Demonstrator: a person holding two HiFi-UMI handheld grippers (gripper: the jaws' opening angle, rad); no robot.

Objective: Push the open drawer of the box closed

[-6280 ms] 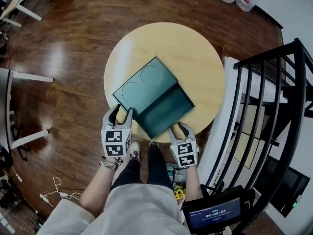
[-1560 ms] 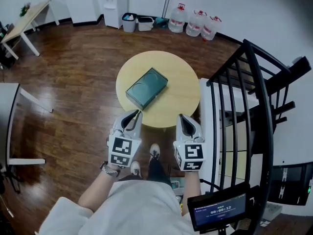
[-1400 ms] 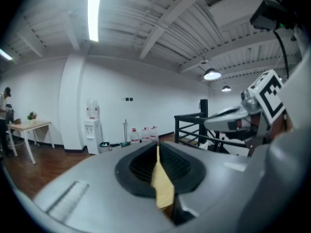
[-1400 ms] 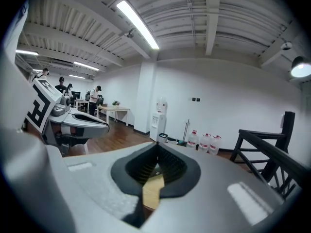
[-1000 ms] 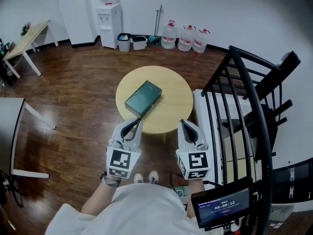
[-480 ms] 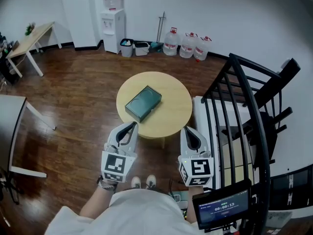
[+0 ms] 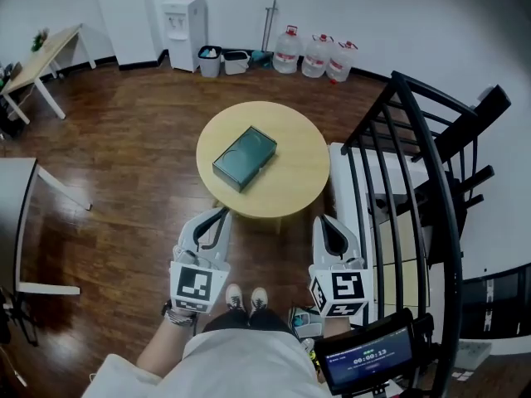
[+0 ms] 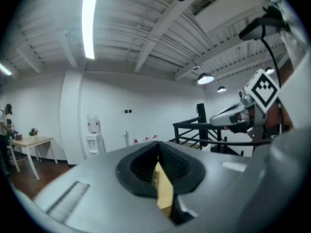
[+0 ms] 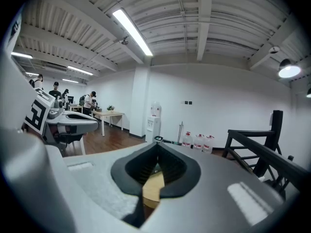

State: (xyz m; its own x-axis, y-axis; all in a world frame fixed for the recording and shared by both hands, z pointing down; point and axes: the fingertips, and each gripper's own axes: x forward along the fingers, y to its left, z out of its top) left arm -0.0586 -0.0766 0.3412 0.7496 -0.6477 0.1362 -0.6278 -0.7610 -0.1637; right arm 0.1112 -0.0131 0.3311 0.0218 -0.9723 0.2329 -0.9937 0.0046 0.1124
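- Since the earliest frame the drawer (image 7: 258,171) has gone in flush, and both grippers have pulled back off the table (image 7: 299,181) toward the person.
- The box (image 7: 244,158) lies shut on the round table, left of its middle, with two ring outlines on its dark green lid. Nothing of its inside shows.
- The left gripper (image 7: 222,213) hangs over the floor (image 7: 124,139) just off the table's near edge. Its jaws are pressed together with nothing between them.
- The right gripper (image 7: 323,221) is level with it, beside the black railing (image 7: 415,164). Its jaws also meet, empty.
- Both grippers are well apart from the box.
- Three jugs (image 7: 315,55) stand against the far wall. Two small bins (image 7: 222,59) sit beside a dispenser (image 7: 184,7); their contents are too small to make out.
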